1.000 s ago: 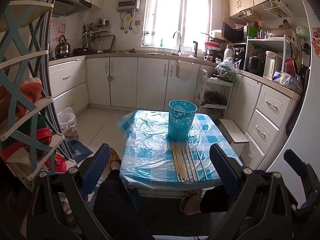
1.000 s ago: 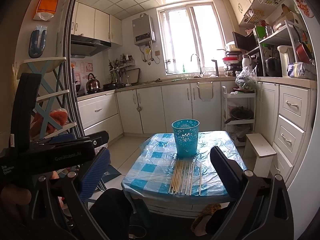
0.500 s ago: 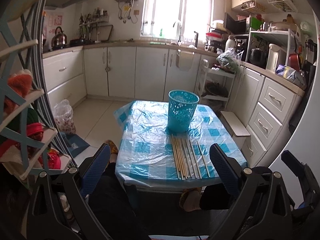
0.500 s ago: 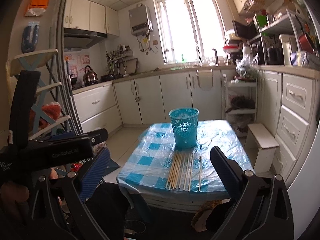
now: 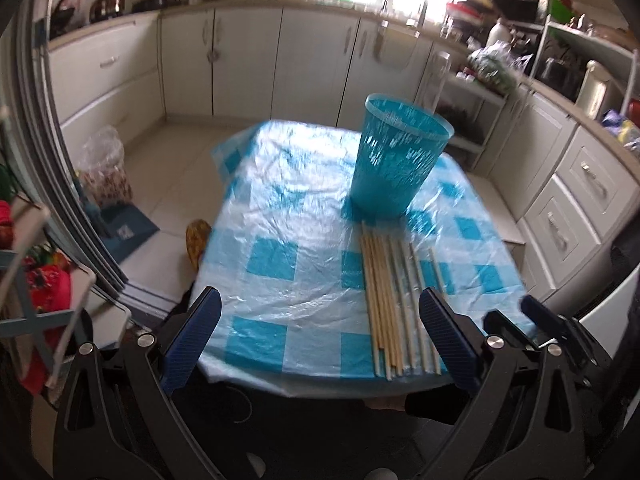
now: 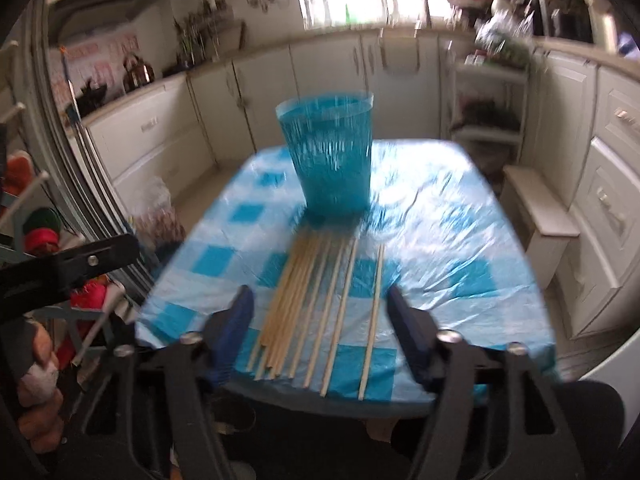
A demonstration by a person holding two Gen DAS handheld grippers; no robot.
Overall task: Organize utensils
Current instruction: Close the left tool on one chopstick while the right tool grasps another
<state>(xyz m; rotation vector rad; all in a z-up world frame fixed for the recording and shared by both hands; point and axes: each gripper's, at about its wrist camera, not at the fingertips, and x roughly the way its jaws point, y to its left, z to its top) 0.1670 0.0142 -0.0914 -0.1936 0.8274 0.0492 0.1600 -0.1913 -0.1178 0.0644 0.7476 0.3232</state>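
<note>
The right gripper has its jaws part-way open and empty. They have just been closing from a wider setting, and nothing lies between the pads. In the right wrist view the jaws frame the near ends of the chopsticks, which appear in the gap at 12 o'clock. The narrower setting probably pre-sizes the jaws to the bundle, so that less travel is needed at the grasp.

The left gripper holds its jaws wide and empty. In the left wrist view the chopsticks lie toward 1 o'clock, just inside the right-hand pad. This gripper is therefore offset to one side of the bundle. The wide setting keeps it ready, likely as a support.

The chopsticks lie flat on the counter, roughly parallel. Most are packed side by side, and a few lie slightly apart on the right. Their near ends stop close to the counter's near edge. This placement leaves the ends reachable from the front.

The blue perforated basket stands upright at 12 o'clock, just beyond the far ends of the chopsticks. Its mouth is open, and what it holds cannot be seen. It is judged to be the target container, placed in line with the bundle so that a lift and a short carry forward can reach it.

A checked plastic cover lies over the counter. It is wrinkled and glossy, so thin sticks may slide on it under side pressure.

No chopstick is lifted yet.
</note>
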